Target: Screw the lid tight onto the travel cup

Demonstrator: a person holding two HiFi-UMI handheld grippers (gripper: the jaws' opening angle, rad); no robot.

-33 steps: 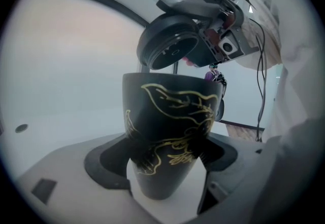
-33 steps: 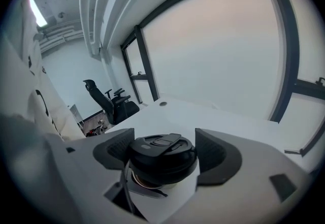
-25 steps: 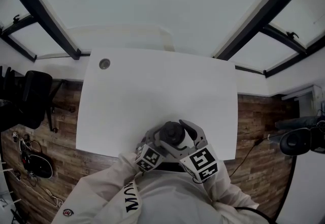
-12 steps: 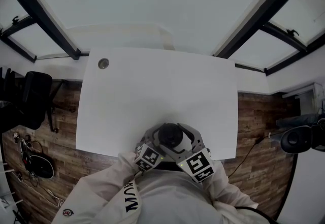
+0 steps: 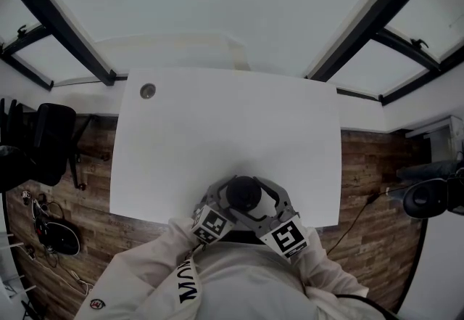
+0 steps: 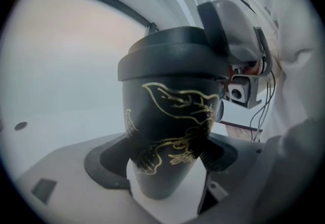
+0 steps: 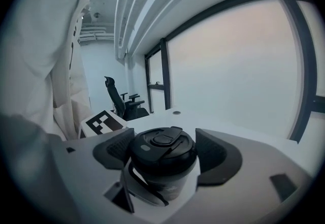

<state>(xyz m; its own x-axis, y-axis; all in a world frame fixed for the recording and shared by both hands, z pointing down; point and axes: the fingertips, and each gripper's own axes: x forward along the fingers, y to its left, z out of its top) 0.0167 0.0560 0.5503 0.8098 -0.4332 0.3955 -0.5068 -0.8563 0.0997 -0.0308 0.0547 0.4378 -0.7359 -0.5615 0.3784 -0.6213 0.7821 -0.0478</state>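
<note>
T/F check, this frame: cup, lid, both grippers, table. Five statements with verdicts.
1. The dark round plastic lid sits on top of the black travel cup with the gold line drawing. True.
2. The left gripper is closed on the lid. False: it clamps the cup's body, below the lid.
3. The right gripper has the lid between its pads. True.
4. The cup is at the far edge of the white table. False: it is held at the near edge, close to the person.
5. A second cup stands on the table. False: only a small round grommet shows there.
</note>
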